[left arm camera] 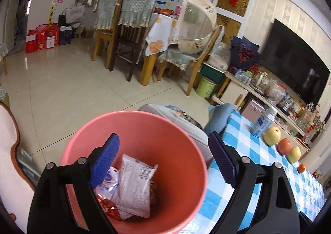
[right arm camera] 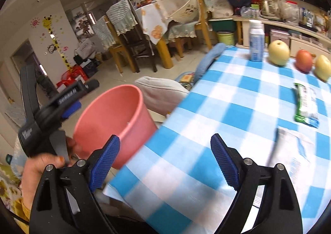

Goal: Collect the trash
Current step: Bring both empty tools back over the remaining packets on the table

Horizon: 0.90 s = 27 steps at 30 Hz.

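Note:
A pink bin [left arm camera: 165,140] stands on the floor beside the blue checked table [left arm camera: 238,171]. It holds several wrappers, among them a white packet [left arm camera: 134,184] and a red foil one [left arm camera: 108,207]. My left gripper [left arm camera: 163,161] is open and empty right above the bin. In the right wrist view my right gripper [right arm camera: 165,163] is open and empty over the table's left edge, beside the bin [right arm camera: 109,118]. A green wrapper [right arm camera: 306,103] and a white packet [right arm camera: 293,151] lie on the table [right arm camera: 206,109] to its right. The left gripper [right arm camera: 70,97] shows above the bin's far side.
A white bottle [right arm camera: 256,41], two yellow fruits [right arm camera: 278,51], a red fruit [right arm camera: 303,61] and a small orange [left arm camera: 301,168] stand along the table's far side. A grey cushion [right arm camera: 161,91] lies behind the bin. Dining chairs [left arm camera: 124,37] and a TV shelf [left arm camera: 269,93] stand beyond.

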Each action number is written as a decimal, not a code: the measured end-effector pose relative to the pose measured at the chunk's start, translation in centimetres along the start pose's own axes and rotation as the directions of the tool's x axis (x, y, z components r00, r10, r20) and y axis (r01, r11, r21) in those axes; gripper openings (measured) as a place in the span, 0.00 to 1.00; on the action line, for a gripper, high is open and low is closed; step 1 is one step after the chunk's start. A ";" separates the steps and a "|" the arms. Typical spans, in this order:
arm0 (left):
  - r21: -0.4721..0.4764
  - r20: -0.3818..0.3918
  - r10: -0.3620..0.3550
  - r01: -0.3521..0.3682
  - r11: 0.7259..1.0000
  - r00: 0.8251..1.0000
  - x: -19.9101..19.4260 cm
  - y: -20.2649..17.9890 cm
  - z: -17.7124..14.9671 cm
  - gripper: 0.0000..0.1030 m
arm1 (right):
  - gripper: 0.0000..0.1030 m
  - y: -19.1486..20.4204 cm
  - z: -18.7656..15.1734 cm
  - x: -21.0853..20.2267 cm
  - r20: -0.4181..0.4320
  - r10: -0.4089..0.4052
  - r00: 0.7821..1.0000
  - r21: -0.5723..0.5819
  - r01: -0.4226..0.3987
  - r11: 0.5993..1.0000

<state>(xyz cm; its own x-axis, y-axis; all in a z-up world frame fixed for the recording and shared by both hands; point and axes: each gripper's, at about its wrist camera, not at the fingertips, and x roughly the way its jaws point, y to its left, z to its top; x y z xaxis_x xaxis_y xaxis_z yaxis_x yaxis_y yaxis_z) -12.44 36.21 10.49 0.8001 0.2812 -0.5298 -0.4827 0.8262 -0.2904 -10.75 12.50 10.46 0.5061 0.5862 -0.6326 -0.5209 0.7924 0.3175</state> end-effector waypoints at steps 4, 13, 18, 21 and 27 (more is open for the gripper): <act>0.039 -0.013 -0.029 0.029 0.999 0.999 0.2 -1.9 -0.4 0.85 | 0.86 -1.4 -1.1 -1.4 0.004 -0.030 1.000 -0.004 0.030 1.000; 0.095 -0.059 -0.107 0.112 0.989 0.993 0.0 -5.4 -2.1 0.85 | 0.88 -3.9 -3.1 -4.2 0.022 -0.088 0.996 0.004 0.088 0.996; 0.130 -0.103 -0.129 0.142 0.981 0.986 0.2 -7.3 -3.4 0.85 | 0.88 -5.3 -3.7 -5.6 0.039 -0.110 0.993 0.028 0.109 0.994; 0.156 -0.140 -0.136 0.157 0.975 0.981 0.4 -8.6 -4.3 0.86 | 0.88 -6.4 -3.9 -6.5 0.050 -0.123 0.991 0.047 0.120 0.992; 0.215 -0.176 -0.167 0.203 0.955 0.970 0.2 -11.2 -6.0 0.85 | 0.88 -8.5 -4.4 -8.2 0.063 -0.141 0.988 0.083 0.135 0.987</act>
<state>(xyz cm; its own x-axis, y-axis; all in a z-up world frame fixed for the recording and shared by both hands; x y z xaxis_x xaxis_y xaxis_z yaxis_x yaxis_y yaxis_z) -9.01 24.04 8.91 0.7938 0.0491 -0.6062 -0.2219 0.9514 -0.2135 -13.51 0.25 9.84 0.6169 0.4784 -0.6249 -0.3888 0.8757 0.2865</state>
